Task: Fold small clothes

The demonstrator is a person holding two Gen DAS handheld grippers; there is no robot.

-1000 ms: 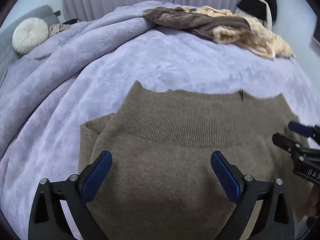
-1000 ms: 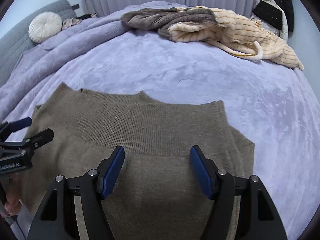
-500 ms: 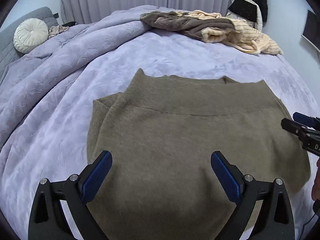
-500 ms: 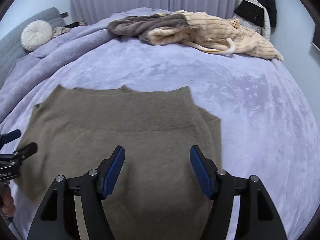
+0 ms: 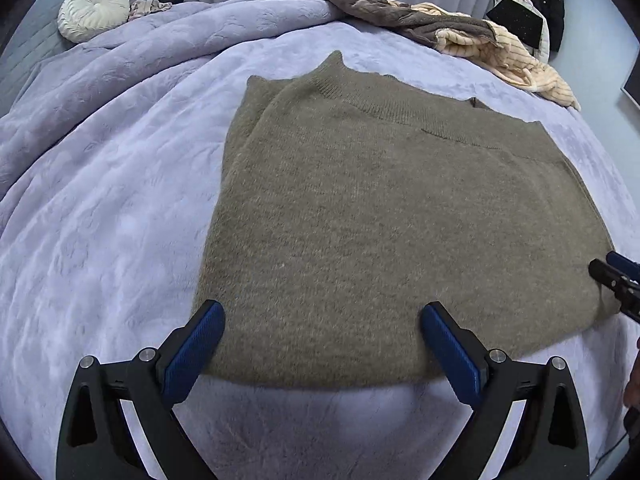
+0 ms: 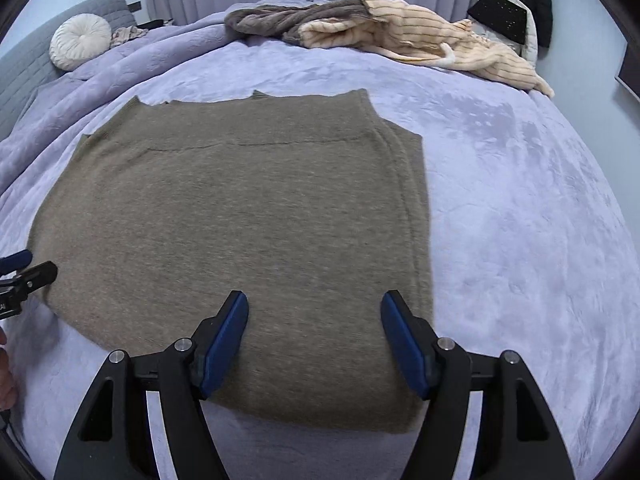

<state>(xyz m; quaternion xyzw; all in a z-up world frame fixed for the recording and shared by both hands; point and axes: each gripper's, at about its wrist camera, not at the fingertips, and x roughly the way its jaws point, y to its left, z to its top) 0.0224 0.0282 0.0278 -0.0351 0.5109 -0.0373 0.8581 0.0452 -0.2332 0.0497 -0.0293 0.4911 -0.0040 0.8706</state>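
Left wrist view: the left gripper (image 5: 322, 322) has its jaws spread wide and empty above the near edge of the folded olive knit sweater (image 5: 392, 216), which lies flat on the lavender bed (image 5: 100, 208). Right wrist view: the right gripper (image 6: 314, 312) is likewise released, jaws wide, gripping nothing above the sweater's near edge.

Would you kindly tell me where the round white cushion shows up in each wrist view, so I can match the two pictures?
Left wrist view: the round white cushion sits at the upper left, against the grey headboard.
Right wrist view: the cushion is again at the upper left, beside the headboard.
Shared landmark: the olive sweater lying flat on the bed, mid-frame in both views.
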